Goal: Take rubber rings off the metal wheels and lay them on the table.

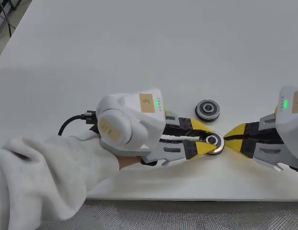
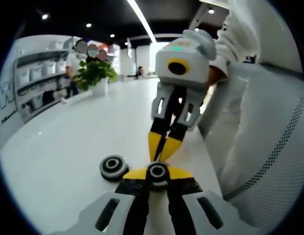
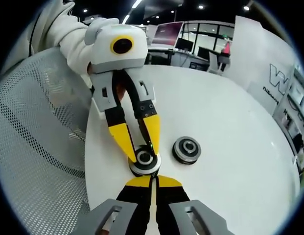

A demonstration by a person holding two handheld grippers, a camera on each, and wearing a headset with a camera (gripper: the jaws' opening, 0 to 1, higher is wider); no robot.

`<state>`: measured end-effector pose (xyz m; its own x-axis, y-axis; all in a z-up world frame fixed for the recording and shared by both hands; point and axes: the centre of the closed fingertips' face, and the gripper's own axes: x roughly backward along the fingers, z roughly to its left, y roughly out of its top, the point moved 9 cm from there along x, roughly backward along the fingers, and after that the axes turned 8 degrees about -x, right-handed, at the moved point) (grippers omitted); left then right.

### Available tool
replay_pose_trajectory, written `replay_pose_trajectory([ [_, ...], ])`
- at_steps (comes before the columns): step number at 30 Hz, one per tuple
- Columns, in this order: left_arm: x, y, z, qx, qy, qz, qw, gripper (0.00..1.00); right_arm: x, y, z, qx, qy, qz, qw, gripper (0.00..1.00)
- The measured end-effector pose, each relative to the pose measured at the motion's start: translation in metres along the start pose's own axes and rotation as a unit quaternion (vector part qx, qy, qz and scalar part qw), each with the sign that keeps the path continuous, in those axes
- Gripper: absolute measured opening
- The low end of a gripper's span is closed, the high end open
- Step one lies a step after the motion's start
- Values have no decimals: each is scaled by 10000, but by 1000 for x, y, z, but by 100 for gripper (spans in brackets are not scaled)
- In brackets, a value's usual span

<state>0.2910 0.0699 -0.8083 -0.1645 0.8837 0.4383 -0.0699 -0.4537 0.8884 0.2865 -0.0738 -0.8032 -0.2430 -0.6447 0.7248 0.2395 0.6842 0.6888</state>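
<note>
A metal wheel (image 1: 214, 142) lies near the table's front edge, and my left gripper (image 1: 207, 139) is shut on it, one yellow jaw on each side. In the left gripper view the wheel (image 2: 157, 172) sits between my own tips. My right gripper (image 1: 227, 139) comes in from the right, its tips pressed together against the wheel's rim (image 3: 144, 161). I cannot tell whether they pinch a rubber ring. A second wheel (image 1: 207, 109) with a black rubber ring around it lies flat just behind, also seen as the ringed wheel (image 3: 187, 149) (image 2: 114, 166).
The white table (image 1: 139, 52) stretches wide and bare behind the wheels. Its front edge (image 1: 187, 199) runs close below the grippers, with a grey mesh surface beneath. A white sleeve (image 1: 38, 177) covers the lower left.
</note>
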Motion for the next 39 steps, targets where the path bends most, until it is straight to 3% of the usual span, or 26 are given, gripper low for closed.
replay_pose_trajectory([
  [10, 1, 0, 0, 19, 53, 15, 10000, 13, -1, 1, -1, 430, -197, -5, 9989, 0],
  [14, 1, 0, 0, 16, 59, 12, 10000, 13, -1, 1, -2, 194, -152, -29, 9997, 0],
  [16, 1, 0, 0, 12, 62, 12, 10000, 13, -1, -1, -3, -242, -71, -104, 9996, 0],
  [18, 1, 0, 0, 5, 63, 12, 10000, 13, 0, -3, -8, -1105, 106, -240, 9935, 0],
  [19, 1, -1, 0, 3, 62, 10, 10000, 13, 0, -5, -11, -1569, 239, -376, 9866, 0],
  [21, 1, -1, 0, -3, 62, 6, 10000, 13, 0, -8, -14, -1927, 423, -537, 9789, 0],
  [22, 1, -1, 0, -7, 61, 4, 10000, 13, 0, -11, -15, -2172, 504, -629, 9728, 0],
  [25, 0, -1, 0, -17, 48, -12, 10000, 13, 2, -15, -17, -2380, 564, -597, 9678, 0],
  [28, -1, 0, 0, -48, 46, -10, 10000, 13, 1, -11, -15, -2090, 553, -508, 9750, 0],
  [29, -1, 0, 0, -51, 47, -11, 10000, 13, 2, -10, -15, -2086, 552, -452, 9754, 0],
  [32, -1, 0, 0, -82, 46, -1, 10000, 13, 3, -10, -16, -2369, 591, -410, 9689, 0],
  [36, -1, 0, 1, -125, 18, -14, 9999, 13, 8, -9, -17, -2934, 718, -417, 9524, 0],
  [39, -1, 0, 1, -142, -2, -15, 9999, 13, 9, -10, -17, -3074, 784, -401, 9475, 0],
])
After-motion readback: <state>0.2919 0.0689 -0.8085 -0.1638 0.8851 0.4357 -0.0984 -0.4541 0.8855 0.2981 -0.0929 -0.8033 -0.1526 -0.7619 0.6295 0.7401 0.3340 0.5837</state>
